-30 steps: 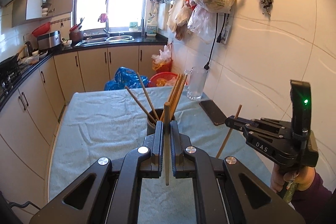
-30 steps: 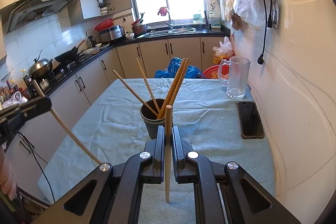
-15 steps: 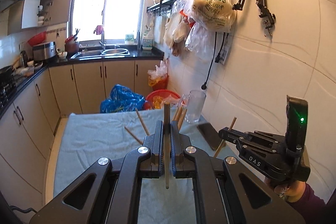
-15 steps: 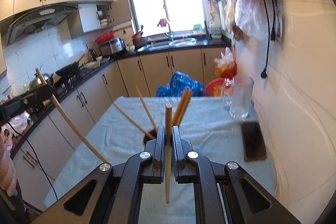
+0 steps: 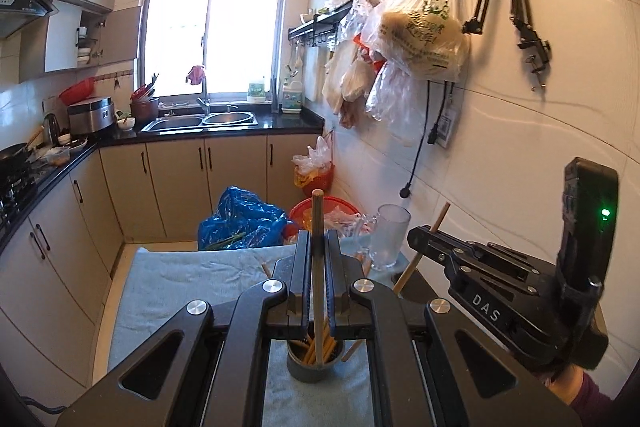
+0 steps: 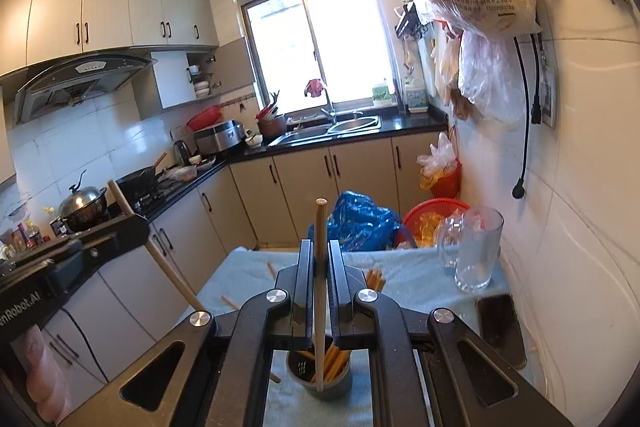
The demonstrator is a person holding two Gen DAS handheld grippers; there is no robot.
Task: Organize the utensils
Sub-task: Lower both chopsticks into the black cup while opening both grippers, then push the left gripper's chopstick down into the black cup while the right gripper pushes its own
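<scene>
My left gripper point(image 5: 317, 247) is shut on a wooden chopstick point(image 5: 317, 219) held upright. Below its jaws stands a dark grey cup point(image 5: 315, 367) with several chopsticks in it, on the blue-grey table cloth point(image 5: 176, 283). My right gripper point(image 6: 320, 255) is likewise shut on an upright wooden chopstick point(image 6: 320, 227), above the same cup point(image 6: 320, 379). The right gripper point(image 5: 416, 235) also shows at the right of the left wrist view with its slanted chopstick point(image 5: 440, 217). At the left of the right wrist view the left gripper holds a slanted chopstick point(image 6: 168, 267).
A glass mug point(image 6: 476, 251) and a dark phone point(image 6: 500, 327) sit on the cloth near the tiled wall. Beyond the table lie a blue bag point(image 5: 240, 219) and a red basket point(image 6: 436, 211). Cabinets and a stove point(image 6: 84, 207) line the left.
Both grippers have risen with their chopsticks. The cup, earlier ahead of the jaws, now shows below them, and the view has tilted toward the kitchen.
</scene>
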